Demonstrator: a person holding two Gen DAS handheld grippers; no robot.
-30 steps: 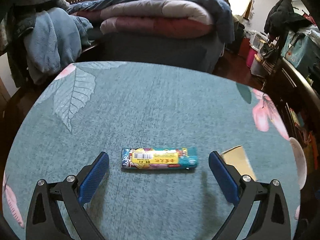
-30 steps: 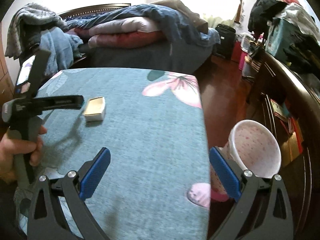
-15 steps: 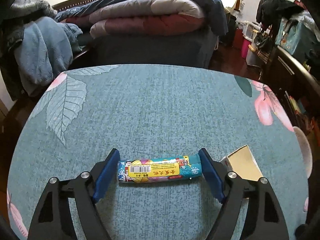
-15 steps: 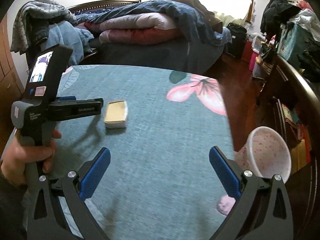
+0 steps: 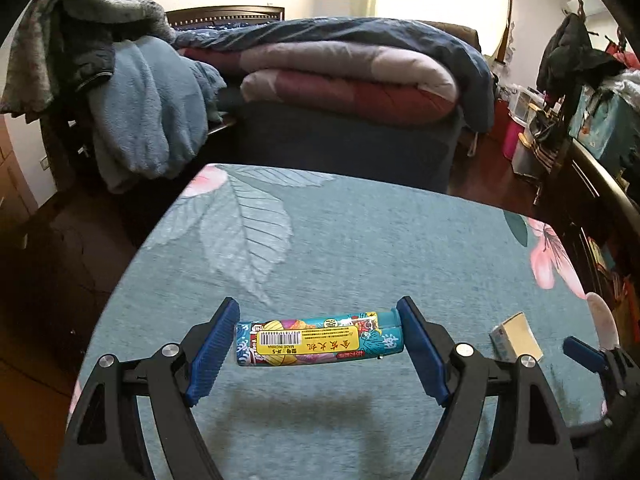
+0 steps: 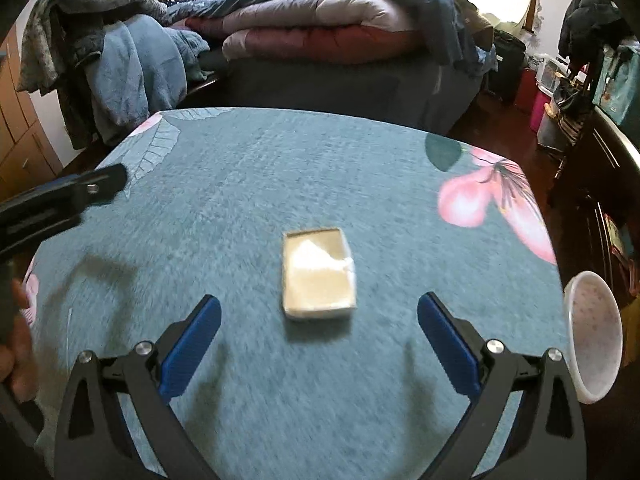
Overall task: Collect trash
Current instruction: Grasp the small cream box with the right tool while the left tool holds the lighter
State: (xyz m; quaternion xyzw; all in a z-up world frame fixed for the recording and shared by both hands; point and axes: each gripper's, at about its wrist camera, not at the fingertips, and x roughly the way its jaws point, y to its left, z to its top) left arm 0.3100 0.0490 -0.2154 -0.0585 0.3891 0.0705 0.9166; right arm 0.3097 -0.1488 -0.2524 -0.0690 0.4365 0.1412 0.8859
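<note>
My left tongs [image 5: 318, 340] have lifted the tube [image 5: 318, 338], clamped endwise, off the table [image 5: 360, 240], so I'll keep it level toward the bin [image 6: 594, 332], apparently floor-standing, while my wide right tongs [image 6: 318, 342] straddle the box [image 6: 318, 274].

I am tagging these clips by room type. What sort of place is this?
Most likely a lived-in bedroom: a bed with folded pink and navy quilts, a blue fleece garment draped nearby, and a table under a teal floral cloth.
</note>
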